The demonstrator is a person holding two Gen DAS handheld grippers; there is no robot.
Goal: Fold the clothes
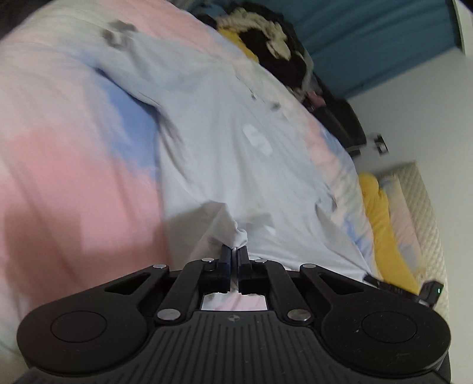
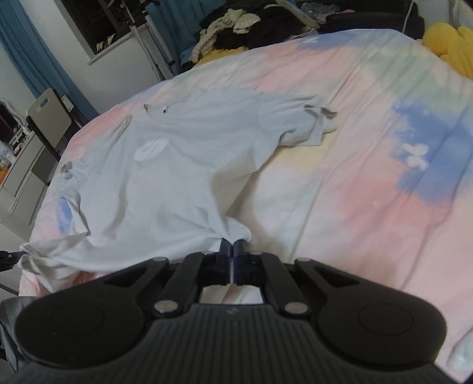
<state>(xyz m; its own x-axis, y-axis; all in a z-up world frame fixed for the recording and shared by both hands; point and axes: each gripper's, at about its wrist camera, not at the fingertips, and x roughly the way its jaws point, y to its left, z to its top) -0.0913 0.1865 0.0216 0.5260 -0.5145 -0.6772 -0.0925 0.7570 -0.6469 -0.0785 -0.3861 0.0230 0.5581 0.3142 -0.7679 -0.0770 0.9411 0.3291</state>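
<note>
A pale blue polo shirt with a white chest logo lies spread face up on the pastel bedspread. It also shows in the left wrist view, blurred. My left gripper is shut on a bunched corner of the shirt's hem. My right gripper is shut on the other hem corner. The collar points away from me. One sleeve lies crumpled to the right. The left gripper's tip peeks in at the right view's left edge.
A pile of dark and cream clothes sits at the bed's far end. A yellow plush lies at the far right, also in the left view beside a pillow. A chair stands left of the bed.
</note>
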